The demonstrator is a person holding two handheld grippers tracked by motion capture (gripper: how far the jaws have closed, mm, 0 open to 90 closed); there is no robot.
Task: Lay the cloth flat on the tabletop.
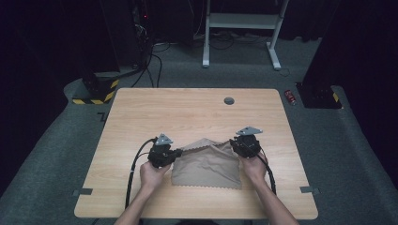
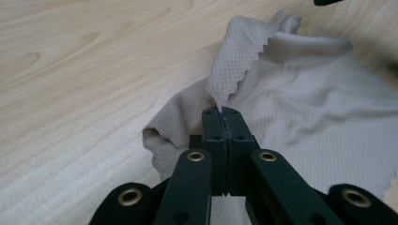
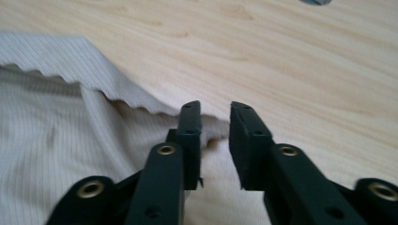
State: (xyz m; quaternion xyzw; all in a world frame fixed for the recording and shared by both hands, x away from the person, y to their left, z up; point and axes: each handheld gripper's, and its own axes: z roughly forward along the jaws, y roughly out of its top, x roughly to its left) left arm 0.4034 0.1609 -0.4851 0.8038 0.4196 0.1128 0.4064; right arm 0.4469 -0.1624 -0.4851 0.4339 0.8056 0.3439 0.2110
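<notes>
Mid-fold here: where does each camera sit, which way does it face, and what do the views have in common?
High view: above the person's side, facing forward and down on the table; forearms, left gripper and right gripper show.
Left gripper view: rides the left gripper, looking along shut fingers pinching the cloth.
Right gripper view: rides the right gripper, looking along parted fingers over the cloth's corner.
Shared: the beige cloth on the wooden table.

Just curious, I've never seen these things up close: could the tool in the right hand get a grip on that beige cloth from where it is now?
Probably yes. The right tool is open, and the corner of the cloth lies right at its tips, with nothing blocking it. The left tool already pinches the other corner.
</notes>
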